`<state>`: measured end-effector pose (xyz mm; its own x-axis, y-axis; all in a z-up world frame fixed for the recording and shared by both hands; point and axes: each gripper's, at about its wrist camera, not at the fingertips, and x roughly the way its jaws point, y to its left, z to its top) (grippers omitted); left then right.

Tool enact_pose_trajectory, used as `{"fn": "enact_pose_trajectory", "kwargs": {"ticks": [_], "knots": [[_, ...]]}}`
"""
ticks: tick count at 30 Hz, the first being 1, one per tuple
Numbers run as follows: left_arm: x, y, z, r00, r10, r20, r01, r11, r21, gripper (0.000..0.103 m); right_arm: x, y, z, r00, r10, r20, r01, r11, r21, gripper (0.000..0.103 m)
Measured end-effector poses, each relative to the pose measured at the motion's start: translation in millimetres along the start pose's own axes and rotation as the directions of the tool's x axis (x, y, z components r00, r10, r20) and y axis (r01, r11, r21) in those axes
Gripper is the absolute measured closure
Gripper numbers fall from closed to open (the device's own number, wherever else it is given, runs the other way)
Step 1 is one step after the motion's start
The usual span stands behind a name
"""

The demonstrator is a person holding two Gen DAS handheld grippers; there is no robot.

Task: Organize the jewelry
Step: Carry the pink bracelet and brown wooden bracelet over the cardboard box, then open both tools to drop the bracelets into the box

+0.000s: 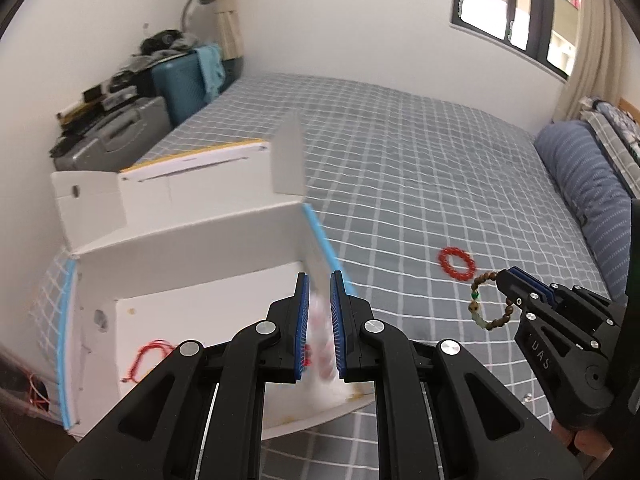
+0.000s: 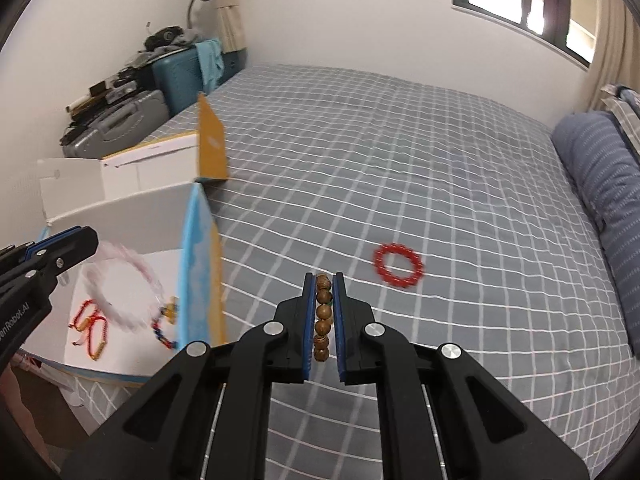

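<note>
The left gripper (image 1: 320, 320) hangs over the open white cardboard box (image 1: 192, 248), its jaws clamped on a pale pink bead bracelet (image 1: 320, 344) that shows blurred between the blue pads. In the right wrist view the same bracelet (image 2: 120, 284) hangs as a smeared loop below the left gripper (image 2: 76, 240), over the box floor. On that floor lie two red cord bracelets (image 2: 90, 328) side by side, and a small piece with dark blue and red beads (image 2: 164, 332) just beside the blue-edged box wall (image 2: 196, 272).

The right gripper (image 2: 324, 316) is above the bed (image 2: 400, 160), to the right of the box, with its jaws closed on a wooden bead bracelet (image 2: 323, 320); a straight row of brown beads sits between the pads. From the left wrist view the wooden bead bracelet (image 1: 490, 300) dangles as a ring from the tip of the right gripper (image 1: 508, 280), with a green bead and some pale beads on its lower left part.

A red bead bracelet (image 2: 398, 266) lies flat on the grey checked bedsheet, apart from both grippers and well clear of the box. A blue striped pillow (image 2: 596, 184) lies along the right edge of the bed, and a teal suitcase (image 2: 180, 76) stands by the far wall
</note>
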<state>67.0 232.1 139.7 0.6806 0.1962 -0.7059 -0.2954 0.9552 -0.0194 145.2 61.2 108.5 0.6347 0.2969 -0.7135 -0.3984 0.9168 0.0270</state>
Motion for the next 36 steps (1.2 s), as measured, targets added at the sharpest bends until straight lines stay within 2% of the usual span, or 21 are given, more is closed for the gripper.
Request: {"fn": "enact_pose_trajectory", "kwargs": {"ticks": [11,22,28,33,36], "knots": [[-6.7,72.9,-9.8,0.998,0.068,-0.014,-0.069,0.995,-0.077,0.092,-3.6,87.5,9.6,0.994,0.103,0.026,-0.101,0.992,-0.077,0.095],[22.0,142.8,-48.6,0.984,0.144,-0.101,-0.157,0.977,-0.145,0.092,31.2,159.2,-9.0,0.99,0.14,-0.028,-0.143,0.973,-0.179,0.095],[49.8,164.2,-64.1,0.977,0.139,-0.162,-0.166,0.971,-0.17,0.092,62.5,171.2,-23.2,0.985,0.139,-0.104,-0.156,0.971,-0.181,0.095],[56.1,166.1,-65.8,0.977,0.135,-0.167,-0.164,0.971,-0.174,0.092,71.7,170.5,-25.6,0.981,0.146,-0.13,-0.167,0.97,-0.175,0.095],[54.8,166.6,-65.4,0.977,0.141,-0.158,-0.168,0.97,-0.178,0.09,71.4,169.6,-24.2,0.981,0.144,-0.129,-0.165,0.971,-0.172,0.091]]}}
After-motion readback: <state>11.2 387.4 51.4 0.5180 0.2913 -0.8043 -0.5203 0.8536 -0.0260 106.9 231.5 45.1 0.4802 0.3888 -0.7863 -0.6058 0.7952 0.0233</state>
